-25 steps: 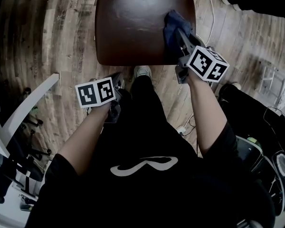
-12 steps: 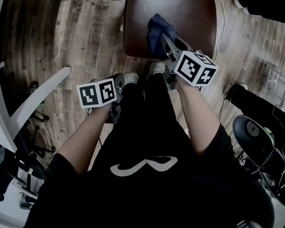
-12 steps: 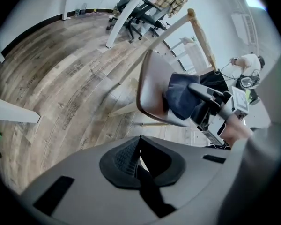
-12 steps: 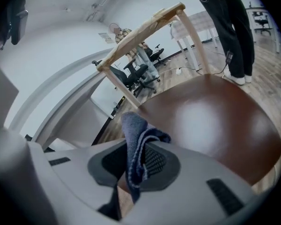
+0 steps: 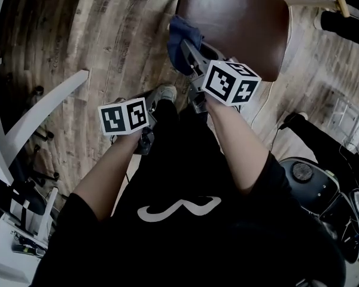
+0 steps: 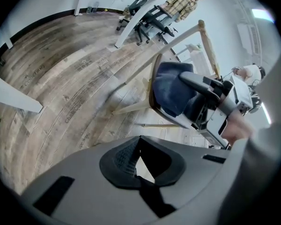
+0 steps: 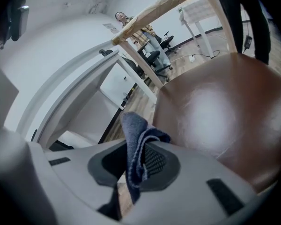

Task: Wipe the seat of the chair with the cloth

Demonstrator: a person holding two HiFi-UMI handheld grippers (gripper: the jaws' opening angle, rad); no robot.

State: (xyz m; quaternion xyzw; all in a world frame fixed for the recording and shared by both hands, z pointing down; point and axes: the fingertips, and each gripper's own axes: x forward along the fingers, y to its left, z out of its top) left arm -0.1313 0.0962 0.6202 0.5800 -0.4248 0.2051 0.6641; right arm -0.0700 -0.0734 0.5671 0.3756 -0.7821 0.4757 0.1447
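Blue cloth (image 5: 180,36): pinched tight in right gripper (image 5: 190,57) for rubbing
Brown seat (image 5: 239,23): cloth at its nine o'clock edge
Left gripper (image 5: 145,137): closed, empty, out of the way

The head view is dimly lit and muted. A broad white glare is seen on the brown seat (image 7: 210,111) in the right gripper view. Both gripper views are bent by wide-angle distortion, darkened at the corners, and blurred up close.
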